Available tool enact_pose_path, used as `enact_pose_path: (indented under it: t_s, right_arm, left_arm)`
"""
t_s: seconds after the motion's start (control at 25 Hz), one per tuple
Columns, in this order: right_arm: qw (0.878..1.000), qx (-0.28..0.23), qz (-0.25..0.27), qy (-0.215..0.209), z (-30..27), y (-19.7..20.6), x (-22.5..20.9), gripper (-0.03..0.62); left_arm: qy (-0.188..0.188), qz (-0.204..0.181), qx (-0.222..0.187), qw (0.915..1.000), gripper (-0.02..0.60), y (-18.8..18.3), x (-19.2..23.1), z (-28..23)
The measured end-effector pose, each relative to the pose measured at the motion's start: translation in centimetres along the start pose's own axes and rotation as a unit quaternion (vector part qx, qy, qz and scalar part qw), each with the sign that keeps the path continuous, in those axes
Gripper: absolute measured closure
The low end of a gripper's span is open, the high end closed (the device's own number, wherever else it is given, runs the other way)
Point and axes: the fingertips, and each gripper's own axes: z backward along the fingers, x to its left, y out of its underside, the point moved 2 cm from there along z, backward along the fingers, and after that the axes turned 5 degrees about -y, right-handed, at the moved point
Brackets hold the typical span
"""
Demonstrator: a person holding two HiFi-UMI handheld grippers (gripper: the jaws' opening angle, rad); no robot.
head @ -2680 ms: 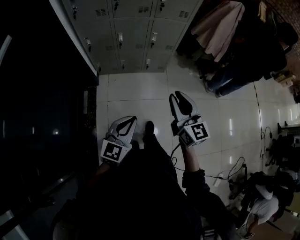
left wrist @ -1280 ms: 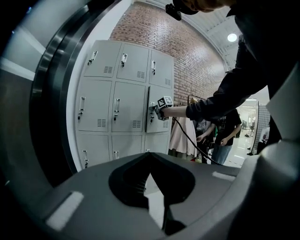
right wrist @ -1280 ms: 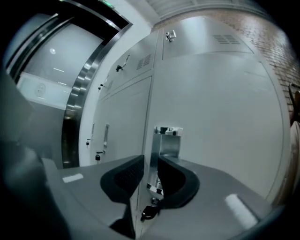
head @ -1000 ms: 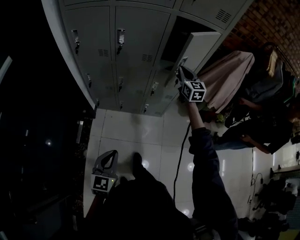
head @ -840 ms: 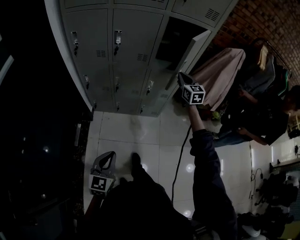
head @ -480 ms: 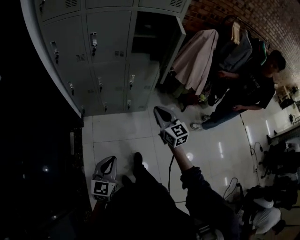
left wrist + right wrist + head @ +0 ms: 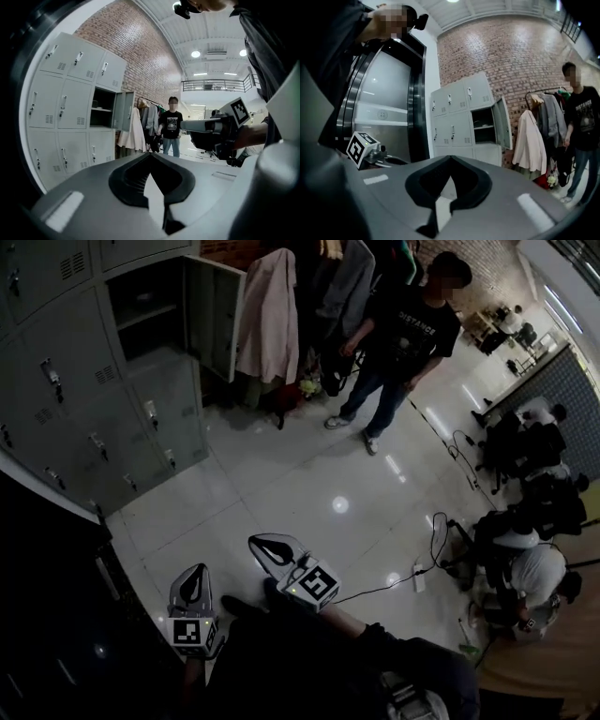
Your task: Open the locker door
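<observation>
We see the flat grey sheet-metal locker door standing open at 11 o'clock, with left gripper and right gripper fingers pressed together, empty, above the glossy tiled floor.

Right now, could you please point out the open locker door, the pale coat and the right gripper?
open locker door (image 7: 217, 320), head view, middle of the door panel.
pale coat (image 7: 270, 315), head view, middle of the hanging fabric.
right gripper (image 7: 253, 542), head view, tips of its closed jaws.

Grey locker door hangs wide open (mid row, right col.), hinged at right.
</observation>
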Motion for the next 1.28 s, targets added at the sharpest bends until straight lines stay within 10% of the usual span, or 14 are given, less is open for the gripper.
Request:
enact_pose_path:
  t_s: [0.48,1.28]
  right_arm:
    - [0.998,-0.059,0.032,0.011,11.7,-2.9,-3.5,0.569]
    - [0.998,-0.049,0.041,-0.018,16.9,-1.7,-7.6,0.569]
  left_arm:
    - [0.013,-0.046,-0.017,0.9987,0.565,-2.1,-12.3,-3.0]
    - [-0.026,-0.065,-0.031,0.9971,0.565,-1.3,-18.4,-2.9]
